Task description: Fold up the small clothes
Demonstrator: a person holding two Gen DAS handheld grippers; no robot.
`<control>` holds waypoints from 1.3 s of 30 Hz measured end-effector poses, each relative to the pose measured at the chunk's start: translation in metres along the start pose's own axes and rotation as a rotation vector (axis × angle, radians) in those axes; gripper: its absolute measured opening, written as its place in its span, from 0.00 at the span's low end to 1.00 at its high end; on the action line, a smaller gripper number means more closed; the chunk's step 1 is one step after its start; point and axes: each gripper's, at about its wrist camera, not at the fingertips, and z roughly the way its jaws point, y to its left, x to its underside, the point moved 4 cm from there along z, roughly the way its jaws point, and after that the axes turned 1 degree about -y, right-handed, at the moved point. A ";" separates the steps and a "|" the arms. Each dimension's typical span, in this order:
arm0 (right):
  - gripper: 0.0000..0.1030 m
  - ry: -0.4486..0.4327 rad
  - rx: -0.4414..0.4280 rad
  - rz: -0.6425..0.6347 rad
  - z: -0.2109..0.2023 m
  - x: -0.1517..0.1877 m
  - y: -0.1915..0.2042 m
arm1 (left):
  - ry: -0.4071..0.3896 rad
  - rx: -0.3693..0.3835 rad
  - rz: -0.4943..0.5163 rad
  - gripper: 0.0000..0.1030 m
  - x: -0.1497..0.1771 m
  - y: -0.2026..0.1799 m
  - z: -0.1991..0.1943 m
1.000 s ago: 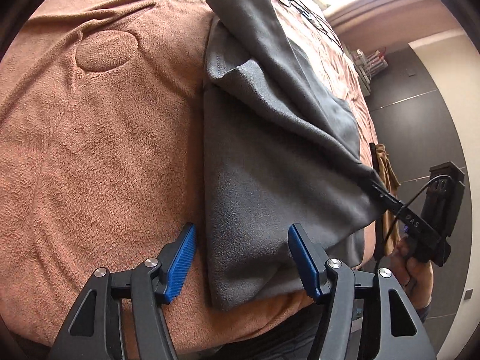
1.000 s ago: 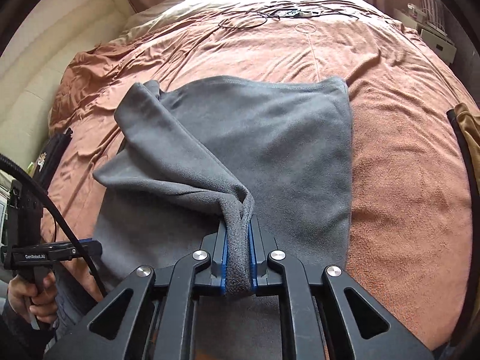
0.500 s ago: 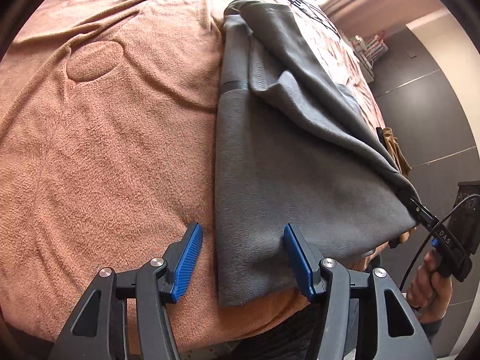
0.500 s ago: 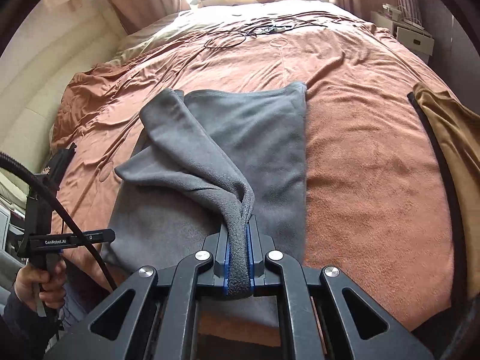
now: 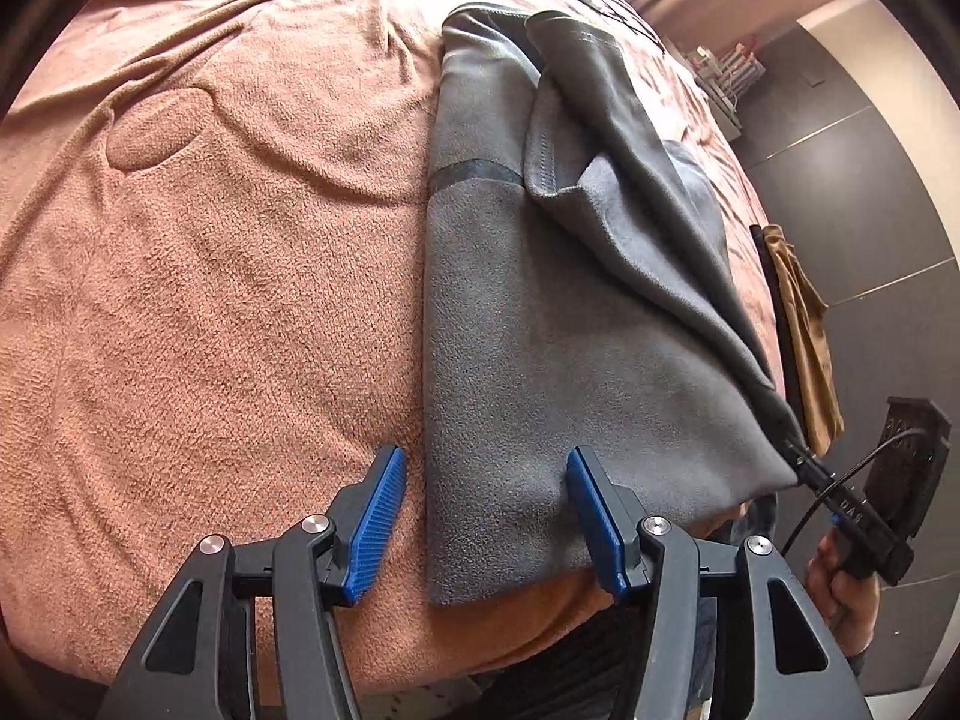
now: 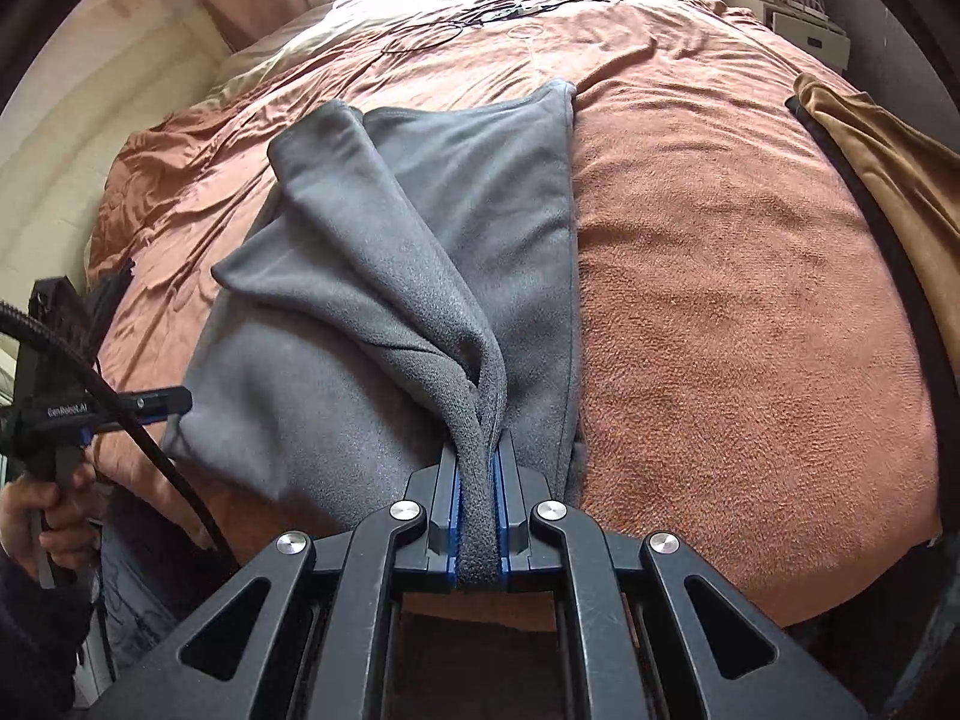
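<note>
Directly ahead of our right gripper (image 6: 478,516), clamped on its bunched corner, the grey garment (image 6: 336,372) runs lengthwise away across the bed (image 6: 750,312). Our left gripper (image 5: 486,516) hovers with jaws apart, straddling the garment's near left edge, untouched.

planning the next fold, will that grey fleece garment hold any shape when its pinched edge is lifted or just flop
Likely floppy: from the shut right gripper the grey fleece garment hangs in soft draped folds. Probably light, since one pinched edge carries that flap. Its napped surface looks grippy, so it may drag on the brown blanket rather than slide.
</note>
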 end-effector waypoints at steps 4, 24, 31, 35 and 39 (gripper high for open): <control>0.25 0.004 -0.057 -0.021 -0.011 -0.011 0.008 | -0.013 0.024 -0.019 0.56 -0.002 0.008 -0.006; 0.56 -0.007 -0.162 -0.122 0.059 -0.139 0.041 | -0.098 0.080 -0.075 0.56 -0.077 0.029 -0.012; 0.56 0.020 -0.195 -0.213 0.107 -0.185 0.064 | -0.102 0.085 -0.078 0.56 -0.105 0.035 -0.004; 0.52 0.043 -0.193 -0.256 0.135 -0.201 0.076 | -0.105 0.087 -0.081 0.56 -0.124 0.037 0.005; 0.51 0.071 -0.188 -0.280 0.161 -0.216 0.085 | -0.107 0.087 -0.084 0.56 -0.141 0.035 0.013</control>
